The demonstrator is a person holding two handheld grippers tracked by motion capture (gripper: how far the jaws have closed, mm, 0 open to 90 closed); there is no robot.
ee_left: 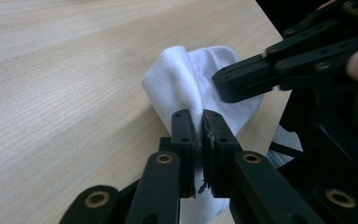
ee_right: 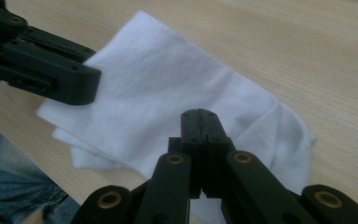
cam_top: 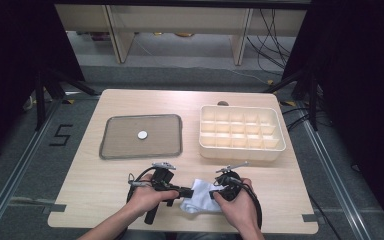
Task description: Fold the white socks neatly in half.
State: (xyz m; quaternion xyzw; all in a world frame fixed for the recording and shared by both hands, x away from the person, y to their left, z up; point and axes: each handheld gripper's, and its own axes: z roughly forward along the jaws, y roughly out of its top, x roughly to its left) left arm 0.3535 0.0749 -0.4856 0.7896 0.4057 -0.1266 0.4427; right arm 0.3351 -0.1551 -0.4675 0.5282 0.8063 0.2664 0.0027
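White cloth (cam_top: 198,196), lying at the table's (cam_top: 100,180) near edge, is clamped in our left gripper (ee_left: 198,122); we keep that hold while the right gripper (ee_right: 199,122), closed and apparently empty, takes a fresh corner.

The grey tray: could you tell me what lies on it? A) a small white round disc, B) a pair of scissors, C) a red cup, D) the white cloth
A: a small white disc lies near the middle of the grey tray, alone.
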